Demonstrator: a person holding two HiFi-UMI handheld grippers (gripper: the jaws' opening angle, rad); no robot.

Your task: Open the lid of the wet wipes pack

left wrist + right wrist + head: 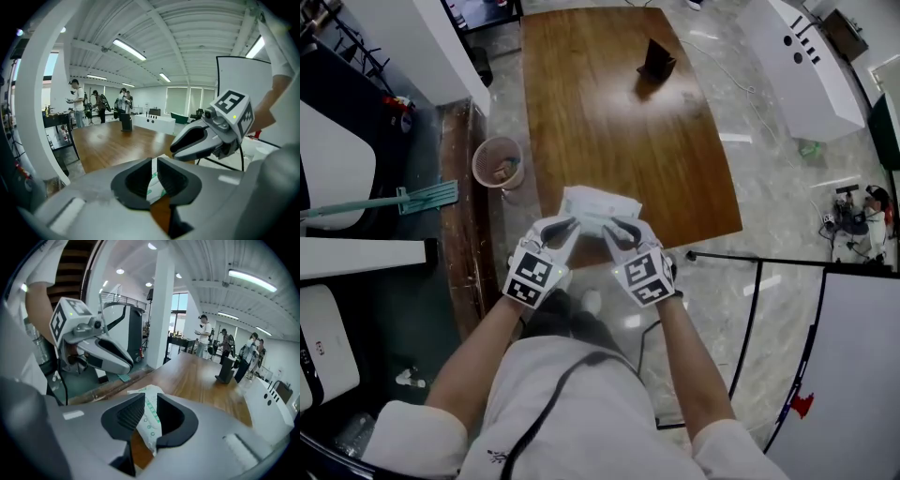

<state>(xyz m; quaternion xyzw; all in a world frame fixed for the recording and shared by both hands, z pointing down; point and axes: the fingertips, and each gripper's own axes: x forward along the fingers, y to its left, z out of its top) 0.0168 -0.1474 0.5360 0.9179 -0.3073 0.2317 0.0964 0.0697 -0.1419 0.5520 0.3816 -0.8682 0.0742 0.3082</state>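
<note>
The wet wipes pack (600,208) sits at the near end of the brown table (609,112), right in front of the person, and a claw has it at each near corner. The left gripper (562,227) has the left corner and the right gripper (622,228) has the right corner, and the two claws lean in toward each other. In the left gripper view, the jaws of the left gripper (154,164) are almost together, and a thin white edge of the pack (153,185) fills the small gap between them, so they pinch it. In the right gripper view, the jaws of the right gripper (151,401) stand a little wider, and the crinkly white and green wrap of the pack (151,416) is squeezed between them. Each claw can also see the other one off to the side, near but not touching. Most of the pack hides behind the big grey claw bodies in both gripper views, so only a strip of it shows. From the head view the pack is small and very white, and its lid cannot be made out. It is also hard to tell if the pack rests on the wood or hangs just above it. A small black thing (656,59) stands at the far end of the table, well away from the pack.
</note>
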